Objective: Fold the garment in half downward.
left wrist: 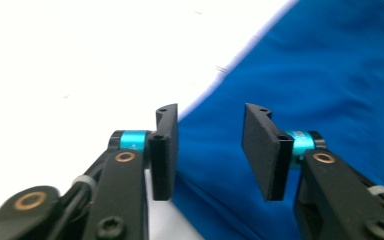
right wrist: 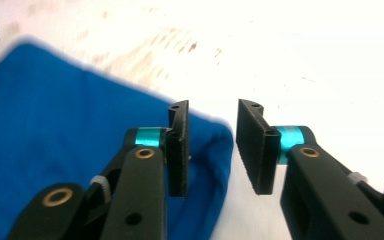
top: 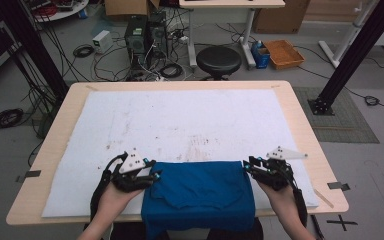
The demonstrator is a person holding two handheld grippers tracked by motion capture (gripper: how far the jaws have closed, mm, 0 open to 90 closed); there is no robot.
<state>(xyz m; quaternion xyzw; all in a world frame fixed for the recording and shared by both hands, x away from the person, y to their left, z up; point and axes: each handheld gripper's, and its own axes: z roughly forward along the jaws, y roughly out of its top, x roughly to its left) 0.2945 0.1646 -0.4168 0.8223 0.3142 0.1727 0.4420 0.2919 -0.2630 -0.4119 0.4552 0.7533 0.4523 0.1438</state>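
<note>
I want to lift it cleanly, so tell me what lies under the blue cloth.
The blue cloth lies on the white mat that covers the wooden table; its near part hangs over the table's front edge. Whatever lies beneath the cloth itself is covered and cannot be seen.

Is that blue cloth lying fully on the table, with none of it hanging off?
No: in the high view the blue cloth droops over the near edge of the table, between the person's two hands.

Beyond the blue cloth (top: 198, 192), which lies at the near edge between the left gripper (top: 155, 176) and right gripper (top: 246, 167), the white mat (top: 180, 120) stretches bare to the table's (top: 300, 120) far edge
</note>
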